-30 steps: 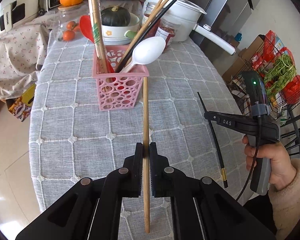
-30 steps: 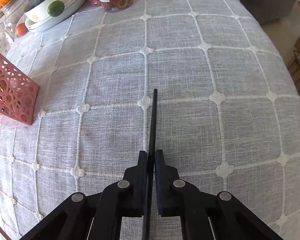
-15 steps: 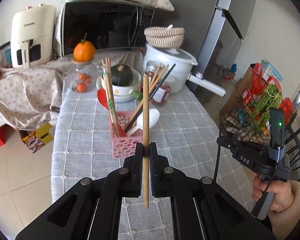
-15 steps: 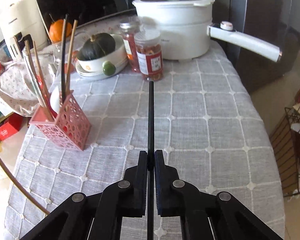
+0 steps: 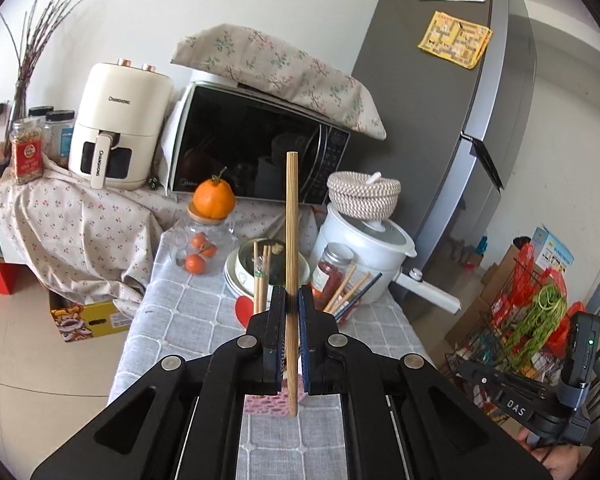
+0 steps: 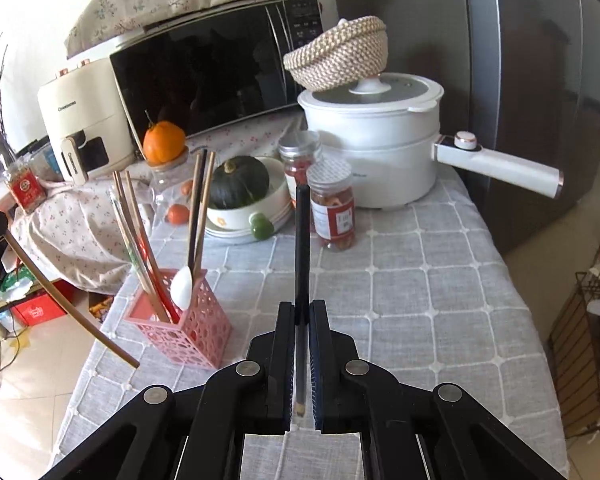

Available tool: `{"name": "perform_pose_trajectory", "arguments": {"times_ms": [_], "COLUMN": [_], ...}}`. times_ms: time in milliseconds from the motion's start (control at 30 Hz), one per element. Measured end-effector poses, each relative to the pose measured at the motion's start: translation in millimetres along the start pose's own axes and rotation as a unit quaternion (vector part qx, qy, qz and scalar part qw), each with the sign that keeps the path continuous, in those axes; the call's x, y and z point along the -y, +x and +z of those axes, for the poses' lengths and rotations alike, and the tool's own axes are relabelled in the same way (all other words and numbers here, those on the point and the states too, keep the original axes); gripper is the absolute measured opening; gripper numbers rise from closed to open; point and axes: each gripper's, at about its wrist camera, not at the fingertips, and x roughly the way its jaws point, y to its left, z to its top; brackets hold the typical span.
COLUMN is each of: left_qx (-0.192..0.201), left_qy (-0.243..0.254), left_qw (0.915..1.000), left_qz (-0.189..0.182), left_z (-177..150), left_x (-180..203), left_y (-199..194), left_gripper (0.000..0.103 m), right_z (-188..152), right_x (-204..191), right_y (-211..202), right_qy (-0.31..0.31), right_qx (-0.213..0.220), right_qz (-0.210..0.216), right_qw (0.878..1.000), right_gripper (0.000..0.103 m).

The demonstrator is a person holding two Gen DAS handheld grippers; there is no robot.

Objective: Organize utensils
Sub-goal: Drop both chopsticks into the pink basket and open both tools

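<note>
Both tongs—left (image 5: 291,294) gripping bamboo chopstick (image 5: 291,240), right (image 6: 302,308) black chopstick (image 6: 301,240)—have risen (table receding).

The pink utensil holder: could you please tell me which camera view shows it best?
The right wrist view shows the pink utensil holder best: it stands whole on the tablecloth, its perforated walls and the chopsticks and white spoon inside all visible. In the left wrist view the left gripper hides nearly all of it; only a pink patch shows between the fingers.
</note>
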Motion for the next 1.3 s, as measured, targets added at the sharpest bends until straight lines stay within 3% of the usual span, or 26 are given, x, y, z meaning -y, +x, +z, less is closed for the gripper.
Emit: {"name": "perform_pose_trajectory", "arguments": {"times_ms": [267,533,833,900,967,1033,1167,1300], "left_qx": [0.041,-0.019,-0.083,-0.091,-0.093,-0.095,-0.128,-0.160], "left_qy": [0.005,0.025,0.014,0.009,0.009,0.009,0.015,0.034], "left_qw": [0.9986,0.9979,0.9954,0.9948,0.9943,0.9938,0.9887,0.9758], "left_qz": [0.033,0.056,0.046,0.046,0.051,0.056,0.076,0.145], "left_z": [-2.2,-18.8,-32.6,-30.7,-30.4,-31.1,-33.5,-43.4], "left_x": [-2.6,-2.7,-10.3,-10.0,-8.9,-9.8,-16.6,-29.9], "left_y": [27.0,71.6,106.8,103.3,95.3,84.8,70.6,61.5], "left_gripper": [0.006,0.006,0.008,0.018,0.053,0.064,0.064,0.064], "right_z": [14.1,14.4,18.9,22.3,26.5,31.2,42.4,56.2], "right_x": [-5.6,-10.6,-19.0,-22.4,-27.5,-33.3,-48.2,-64.4], "right_y": [-1.2,2.6,-4.5,-10.2,-16.7,-22.8,-32.0,-30.0], "right_qy": [0.012,0.010,0.008,0.006,0.003,0.003,0.002,0.003], "right_qx": [0.011,0.004,0.007,0.012,0.020,0.026,0.037,0.044], "right_qz": [0.016,0.028,0.050,0.057,0.063,0.070,0.086,0.093], "right_qw": [1.000,1.000,0.999,0.998,0.998,0.997,0.996,0.995], "right_gripper": [0.005,0.005,0.005,0.005,0.005,0.005,0.005,0.005]}}
